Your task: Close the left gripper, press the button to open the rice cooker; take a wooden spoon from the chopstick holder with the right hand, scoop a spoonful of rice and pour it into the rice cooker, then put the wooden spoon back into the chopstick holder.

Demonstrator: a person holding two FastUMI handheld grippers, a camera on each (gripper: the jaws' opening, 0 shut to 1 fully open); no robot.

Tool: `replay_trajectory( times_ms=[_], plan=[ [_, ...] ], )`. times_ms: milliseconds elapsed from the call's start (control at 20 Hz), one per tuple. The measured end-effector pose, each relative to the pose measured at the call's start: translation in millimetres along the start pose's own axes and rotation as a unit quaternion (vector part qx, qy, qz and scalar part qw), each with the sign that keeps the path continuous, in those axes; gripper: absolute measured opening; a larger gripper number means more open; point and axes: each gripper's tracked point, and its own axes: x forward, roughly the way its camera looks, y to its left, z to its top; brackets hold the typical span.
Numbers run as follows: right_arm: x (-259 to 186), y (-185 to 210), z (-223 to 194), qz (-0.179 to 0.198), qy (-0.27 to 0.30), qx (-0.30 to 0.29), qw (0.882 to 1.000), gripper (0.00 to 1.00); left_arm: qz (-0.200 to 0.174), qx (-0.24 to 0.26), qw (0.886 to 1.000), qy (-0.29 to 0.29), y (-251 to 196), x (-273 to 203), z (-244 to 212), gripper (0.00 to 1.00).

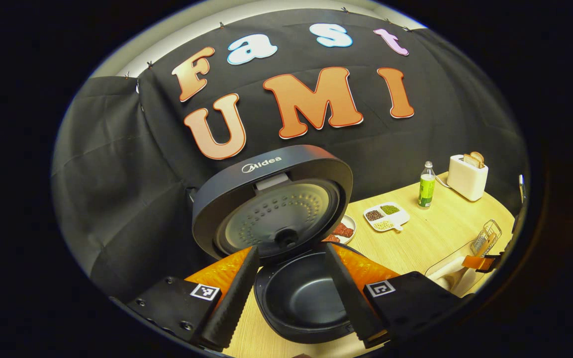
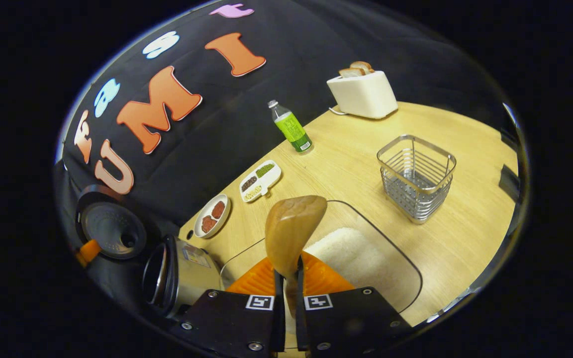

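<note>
Left gripper (image 1: pixel 290 278): fingers spread wide, holding nothing, lower centre of the left gripper view, framing the rice cooker (image 1: pixel 301 298); lid (image 1: pixel 271 204) raised, inner pot dark.

Right gripper (image 2: pixel 289 283): fingers pressed onto the handle of the wooden spoon (image 2: pixel 292 231), bowl end up, centre of the right gripper view, above the clear container of rice (image 2: pixel 351 258).

Chopstick holder (image 2: pixel 416 176): wire basket, right of centre, upright on the wooden table (image 2: pixel 356 164).

Rice cooker, lower left of that view.

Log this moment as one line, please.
rice cooker: lid up, pot empty | left gripper: open | right gripper: shut on wooden spoon above rice
</note>
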Motion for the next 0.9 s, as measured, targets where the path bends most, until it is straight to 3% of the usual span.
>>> replay_trajectory(
  times_ms=[200,600,900],
  plan=[
    [2.0,14.0,-2.4,0.017,0.006,-0.018,1.0,0.08,0.003,-0.007,1.0,0.007,2.2,-1.5,-5.7,0.92],
    [5.7,14.6,-3.9,0.076,0.063,0.073,0.992,0.08,0.011,-0.016,1.0,0.008,2.6,-5.3,-4.2,0.91],
    [2.6,1.9,14.1,0.12,0.084,0.174,0.974,0.08,0.01,-0.024,1.0,-0.004,-4.5,-11.7,8.2,0.91]
  ],
)
